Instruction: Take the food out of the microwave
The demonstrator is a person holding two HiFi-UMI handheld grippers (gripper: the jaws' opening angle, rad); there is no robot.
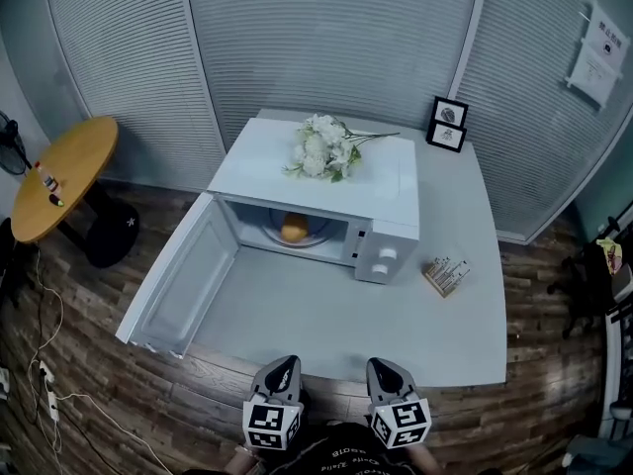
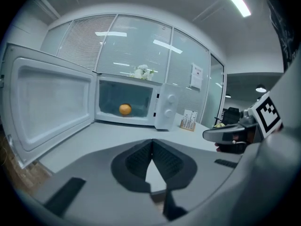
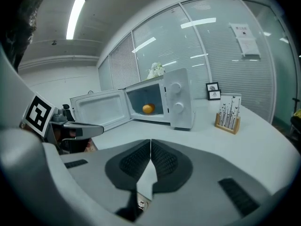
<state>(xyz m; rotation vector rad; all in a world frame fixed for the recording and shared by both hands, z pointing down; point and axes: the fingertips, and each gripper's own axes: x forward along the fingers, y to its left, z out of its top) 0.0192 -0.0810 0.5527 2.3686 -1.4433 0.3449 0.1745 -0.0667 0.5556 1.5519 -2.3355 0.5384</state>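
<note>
A white microwave [image 1: 381,228] stands on the grey table [image 1: 326,315] with its door [image 1: 178,275] swung wide open to the left. Inside, on the turntable, lies an orange fruit [image 1: 294,229], also seen as the orange [image 2: 124,109] in the left gripper view and the orange [image 3: 148,108] in the right gripper view. My left gripper [image 1: 280,372] and right gripper [image 1: 386,373] hover side by side at the table's near edge, well short of the microwave. Both have their jaws pressed together with nothing between them.
A bunch of white flowers [image 1: 321,148] lies on top of the microwave. A small wooden card holder [image 1: 446,274] stands right of it, and two framed pictures [image 1: 448,124] sit at the back. A round yellow table [image 1: 59,171] is at the left, on the wooden floor.
</note>
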